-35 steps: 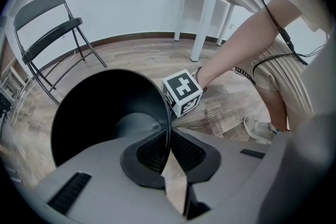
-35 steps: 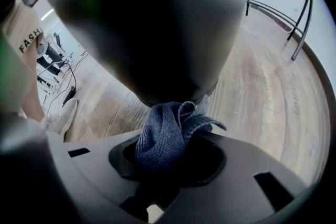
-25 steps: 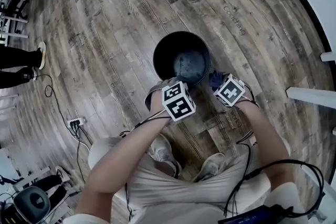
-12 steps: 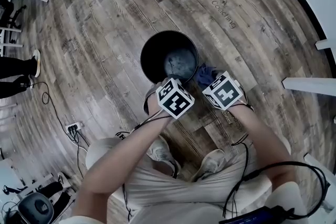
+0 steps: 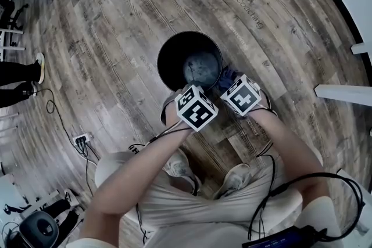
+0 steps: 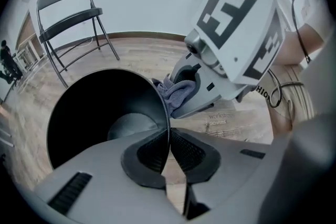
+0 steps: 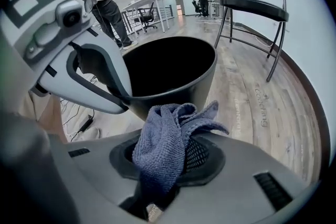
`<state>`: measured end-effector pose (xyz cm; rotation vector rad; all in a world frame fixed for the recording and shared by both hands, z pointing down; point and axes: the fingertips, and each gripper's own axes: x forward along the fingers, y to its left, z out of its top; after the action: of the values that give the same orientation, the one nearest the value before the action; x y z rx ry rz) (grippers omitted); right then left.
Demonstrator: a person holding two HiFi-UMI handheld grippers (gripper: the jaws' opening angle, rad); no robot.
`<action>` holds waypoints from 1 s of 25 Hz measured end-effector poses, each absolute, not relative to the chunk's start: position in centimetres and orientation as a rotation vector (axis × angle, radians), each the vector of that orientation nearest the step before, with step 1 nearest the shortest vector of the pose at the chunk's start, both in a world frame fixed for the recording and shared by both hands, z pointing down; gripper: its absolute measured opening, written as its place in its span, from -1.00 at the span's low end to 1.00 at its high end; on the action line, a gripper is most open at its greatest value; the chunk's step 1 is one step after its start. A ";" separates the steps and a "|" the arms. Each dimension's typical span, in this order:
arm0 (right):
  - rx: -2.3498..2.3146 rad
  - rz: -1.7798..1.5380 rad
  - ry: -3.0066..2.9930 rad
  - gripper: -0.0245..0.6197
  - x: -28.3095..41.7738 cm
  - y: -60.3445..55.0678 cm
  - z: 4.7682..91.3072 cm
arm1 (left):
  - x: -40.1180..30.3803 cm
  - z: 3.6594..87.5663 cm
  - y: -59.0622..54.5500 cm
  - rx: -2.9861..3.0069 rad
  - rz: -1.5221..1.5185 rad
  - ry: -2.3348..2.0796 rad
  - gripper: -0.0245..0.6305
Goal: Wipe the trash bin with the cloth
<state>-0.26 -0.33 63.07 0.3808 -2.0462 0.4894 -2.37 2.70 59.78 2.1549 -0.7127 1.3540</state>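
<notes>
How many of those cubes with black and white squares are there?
2. One cube rides on the left gripper, which is clamped on the bin rim. The other cube rides on the right gripper, which holds the cloth beside the bin.

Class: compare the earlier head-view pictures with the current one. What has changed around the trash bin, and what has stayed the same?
The right tool, shut on the cloth, has slid a little up the outer wall of the trash bin towards its rim, nearer the left tool. The left tool's jaws have just closed slightly tighter on the rim. Unchanged: both grips; the bin has not shifted.
</notes>
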 end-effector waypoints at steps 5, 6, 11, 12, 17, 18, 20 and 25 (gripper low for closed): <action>0.350 0.491 -1.994 -0.58 -0.1 -0.3 66.1 | -2.3 59.7 2.8 2.154 1.350 -0.698 -0.85; 0.346 0.497 -1.989 -0.58 -0.1 -0.2 66.9 | -2.2 59.7 2.8 2.155 1.349 -0.694 -0.85; 0.338 0.501 -1.969 -0.58 -0.3 0.1 71.0 | -2.2 59.7 2.9 2.160 1.343 -0.682 -0.85; 0.335 0.488 -1.962 -0.58 -0.2 0.2 71.9 | -2.2 59.7 3.0 2.160 1.341 -0.678 -0.85; 0.279 0.392 -1.921 -0.58 -0.4 1.5 76.1 | -2.1 59.8 3.2 2.162 1.337 -0.658 -0.85; 0.266 0.386 -1.909 -0.58 -0.4 1.7 76.8 | -2.1 59.8 3.1 2.163 1.337 -0.658 -0.84; 0.240 0.398 -1.895 -0.58 -0.6 2.1 78.2 | -2.2 59.8 3.2 2.163 1.336 -0.655 -0.84; 0.215 0.441 -1.895 -0.58 -0.8 2.5 80.6 | -2.4 59.7 3.3 2.176 1.343 -0.652 -0.84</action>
<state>-0.81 2.53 80.60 0.2151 -1.8948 0.4408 -2.38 3.30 59.72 2.1761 -0.6516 1.3428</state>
